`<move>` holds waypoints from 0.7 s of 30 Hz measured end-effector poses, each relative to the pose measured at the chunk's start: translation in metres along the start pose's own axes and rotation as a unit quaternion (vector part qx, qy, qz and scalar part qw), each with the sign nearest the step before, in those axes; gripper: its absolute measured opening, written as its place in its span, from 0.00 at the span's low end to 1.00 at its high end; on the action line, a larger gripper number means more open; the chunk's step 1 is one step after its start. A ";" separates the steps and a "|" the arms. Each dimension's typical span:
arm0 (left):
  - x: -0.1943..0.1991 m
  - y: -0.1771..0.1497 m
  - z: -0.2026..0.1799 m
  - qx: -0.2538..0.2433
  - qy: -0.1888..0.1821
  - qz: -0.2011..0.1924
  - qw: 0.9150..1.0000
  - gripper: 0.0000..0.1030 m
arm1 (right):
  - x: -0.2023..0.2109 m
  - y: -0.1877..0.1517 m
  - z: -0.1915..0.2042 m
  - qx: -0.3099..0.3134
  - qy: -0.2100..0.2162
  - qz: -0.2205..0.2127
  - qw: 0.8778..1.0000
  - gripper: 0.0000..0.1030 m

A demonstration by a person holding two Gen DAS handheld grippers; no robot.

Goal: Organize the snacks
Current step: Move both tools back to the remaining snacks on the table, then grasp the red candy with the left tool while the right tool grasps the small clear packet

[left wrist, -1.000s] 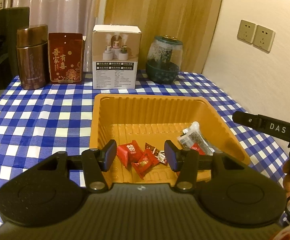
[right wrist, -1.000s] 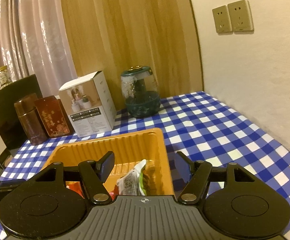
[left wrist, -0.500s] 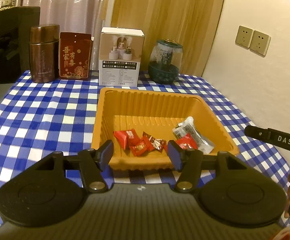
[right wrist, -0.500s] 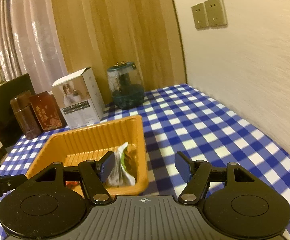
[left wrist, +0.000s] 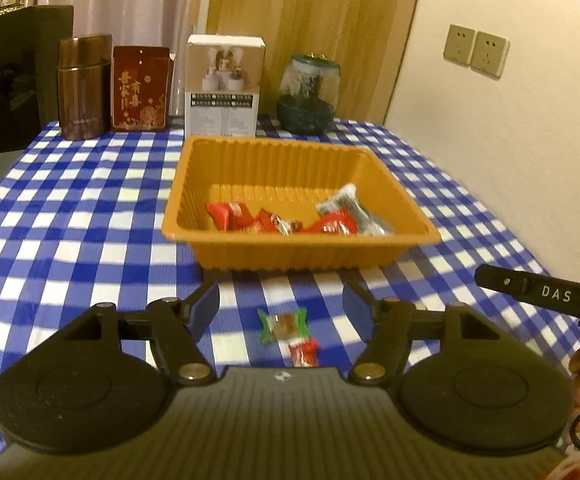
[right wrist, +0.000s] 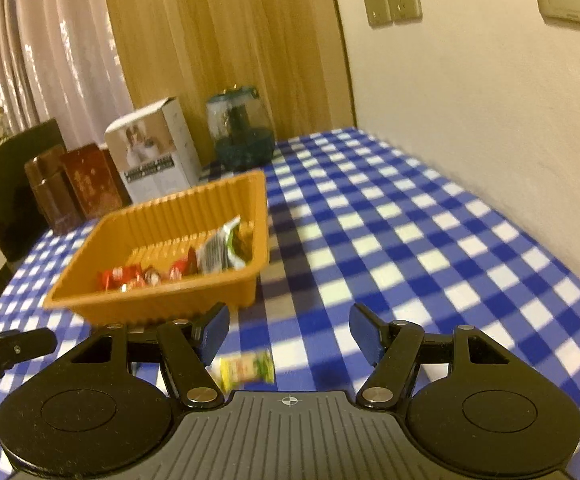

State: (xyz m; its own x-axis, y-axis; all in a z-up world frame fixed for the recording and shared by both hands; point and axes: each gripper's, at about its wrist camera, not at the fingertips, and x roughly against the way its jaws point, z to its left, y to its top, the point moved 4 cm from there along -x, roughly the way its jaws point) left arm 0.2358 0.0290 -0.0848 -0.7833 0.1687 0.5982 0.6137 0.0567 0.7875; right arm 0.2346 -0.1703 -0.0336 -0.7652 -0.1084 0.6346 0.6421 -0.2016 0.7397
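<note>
The left gripper [left wrist: 280, 308], jaws just widening with nothing gripped, hovers over the blue-checked tablecloth [left wrist: 70, 216], above a green-wrapped candy [left wrist: 283, 323] and a red-wrapped candy [left wrist: 304, 352]. Beyond sits the ribbed orange plastic tray [left wrist: 290, 252] holding snacks. The right gripper [right wrist: 286, 330] stands open and empty over a yellow-green candy [right wrist: 246, 369]

Two low wrist views, shared tray [left wrist: 290, 258]
</note>
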 end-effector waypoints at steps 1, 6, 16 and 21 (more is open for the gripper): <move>0.001 -0.004 -0.001 -0.001 0.001 0.004 1.000 0.64 | 0.001 -0.004 0.001 0.003 0.003 0.004 1.000 0.65; 0.004 -0.024 -0.008 -0.010 0.000 0.022 1.000 0.64 | 0.005 -0.020 0.006 0.016 0.016 0.024 0.999 0.65; -0.012 -0.046 -0.011 -0.015 -0.005 0.043 0.999 0.64 | -0.005 -0.030 0.011 0.024 0.026 0.046 0.998 0.65; -0.025 -0.049 -0.014 -0.019 -0.012 0.049 0.999 0.58 | -0.011 -0.032 0.016 0.028 0.030 0.055 0.998 0.64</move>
State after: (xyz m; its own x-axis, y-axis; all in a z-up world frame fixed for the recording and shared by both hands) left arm 0.2245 0.0078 -0.1362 -0.7163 0.1955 0.6699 0.6834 0.0020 0.7301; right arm 0.2232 -0.1472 -0.0606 -0.6910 -0.1850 0.6988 0.7220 -0.1305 0.6794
